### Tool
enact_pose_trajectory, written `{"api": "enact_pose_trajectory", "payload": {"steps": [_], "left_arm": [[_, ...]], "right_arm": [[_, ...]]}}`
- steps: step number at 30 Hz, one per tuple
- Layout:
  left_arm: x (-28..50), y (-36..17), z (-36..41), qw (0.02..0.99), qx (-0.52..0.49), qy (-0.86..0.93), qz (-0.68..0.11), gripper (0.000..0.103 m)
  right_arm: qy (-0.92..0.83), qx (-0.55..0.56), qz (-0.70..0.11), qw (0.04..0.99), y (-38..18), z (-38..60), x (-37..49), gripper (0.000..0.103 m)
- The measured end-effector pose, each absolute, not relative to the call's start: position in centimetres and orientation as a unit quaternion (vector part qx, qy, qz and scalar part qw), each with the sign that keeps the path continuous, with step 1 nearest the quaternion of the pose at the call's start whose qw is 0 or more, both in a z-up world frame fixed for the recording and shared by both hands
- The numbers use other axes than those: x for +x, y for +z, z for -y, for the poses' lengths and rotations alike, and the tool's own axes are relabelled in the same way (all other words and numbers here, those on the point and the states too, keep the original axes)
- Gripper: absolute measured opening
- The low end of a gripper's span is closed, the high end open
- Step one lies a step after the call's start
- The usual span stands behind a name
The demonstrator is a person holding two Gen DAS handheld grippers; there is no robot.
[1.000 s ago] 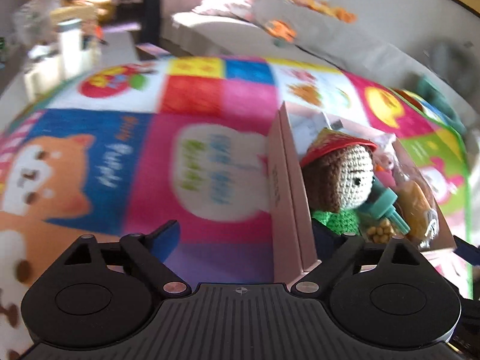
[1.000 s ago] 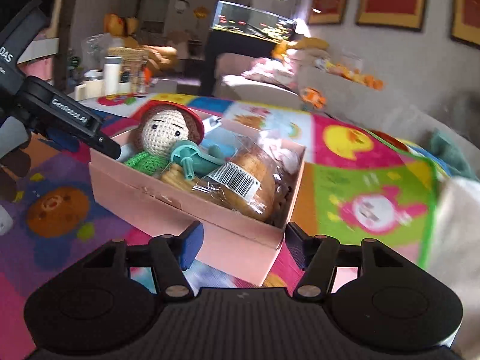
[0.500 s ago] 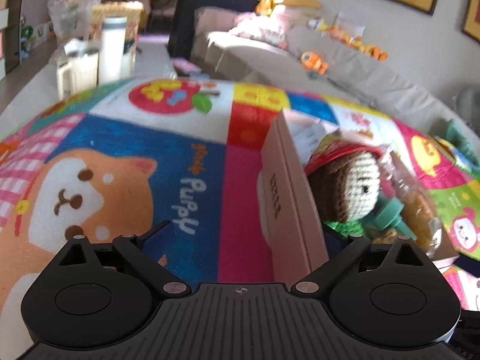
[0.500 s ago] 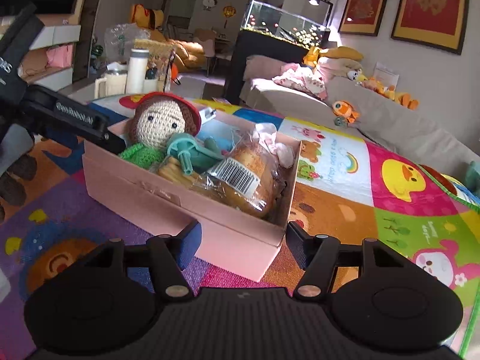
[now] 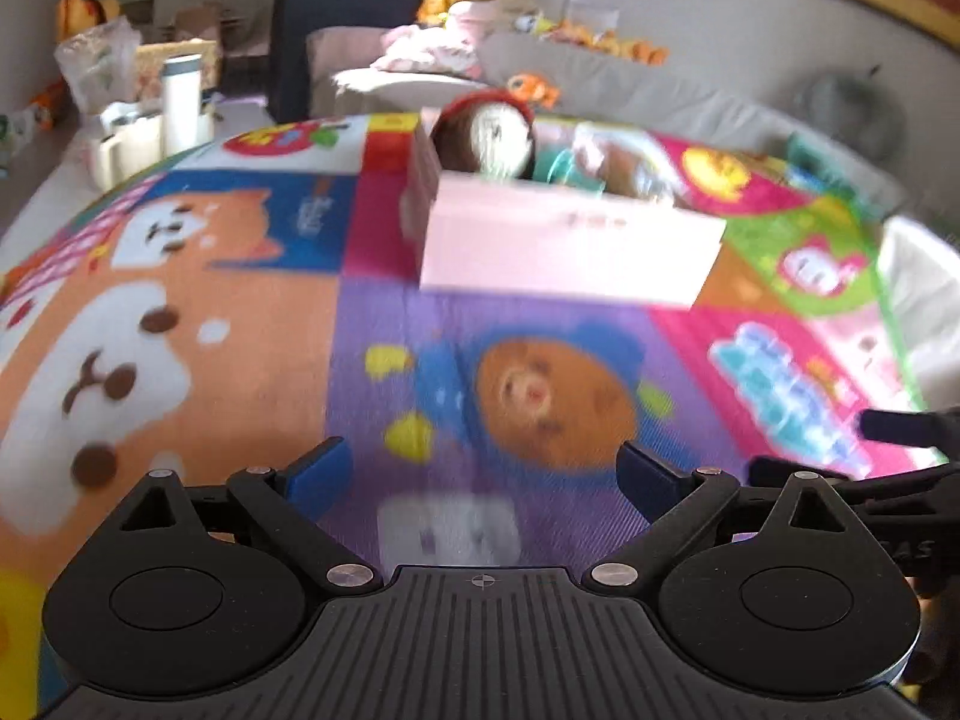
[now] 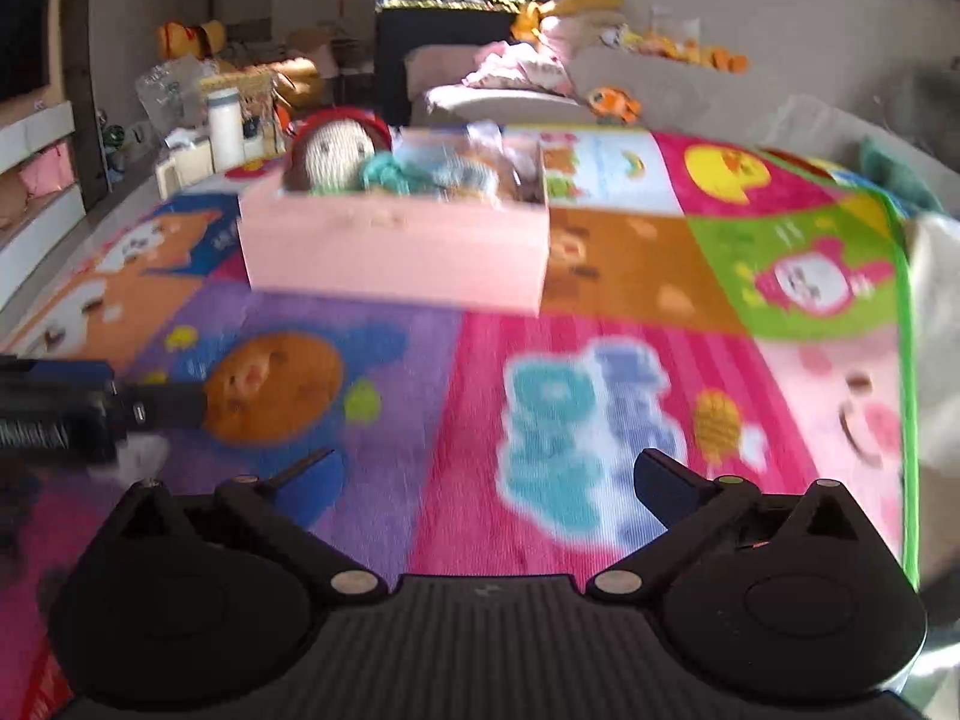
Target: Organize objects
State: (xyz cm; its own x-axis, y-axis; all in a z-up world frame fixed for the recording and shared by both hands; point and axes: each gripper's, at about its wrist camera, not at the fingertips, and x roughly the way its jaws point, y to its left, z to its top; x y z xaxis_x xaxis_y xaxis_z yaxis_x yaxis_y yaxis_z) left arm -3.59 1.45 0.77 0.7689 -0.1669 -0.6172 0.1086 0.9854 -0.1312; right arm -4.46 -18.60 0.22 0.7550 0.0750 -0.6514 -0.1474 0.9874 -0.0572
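- Sitting on the far middle of the colourful play mat, the pink cardboard box stands free on all sides, well apart from both claws.
- Inside it, a crocheted doll with a red hat leans at the left end; teal items and a crinkly clear bag fill the rest, too blurred to tell further.
- The mat shows cartoon squares; its print is unreadable.
- The right claw is opening wide, nothing between its jaws.
- The left claw hangs released, empty above a bear print.
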Motion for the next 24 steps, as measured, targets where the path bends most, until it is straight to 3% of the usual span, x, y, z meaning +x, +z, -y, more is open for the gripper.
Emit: {"api": "enact_pose_trajectory", "payload": {"steps": [4,24], "left_arm": [[-3.3,0.2,0.7,0.941,0.025,-0.038,-0.335,0.1],[-1.5,0.0,0.5,0.942,0.006,-0.003,-0.336,0.102]], "right_arm": [[0.043,-0.046,-0.367,0.928,-1.0,19.1,-4.5,0.103],[0.036,-0.01,-0.341,0.939,-2.0,19.7,-1.6,0.103]]}}
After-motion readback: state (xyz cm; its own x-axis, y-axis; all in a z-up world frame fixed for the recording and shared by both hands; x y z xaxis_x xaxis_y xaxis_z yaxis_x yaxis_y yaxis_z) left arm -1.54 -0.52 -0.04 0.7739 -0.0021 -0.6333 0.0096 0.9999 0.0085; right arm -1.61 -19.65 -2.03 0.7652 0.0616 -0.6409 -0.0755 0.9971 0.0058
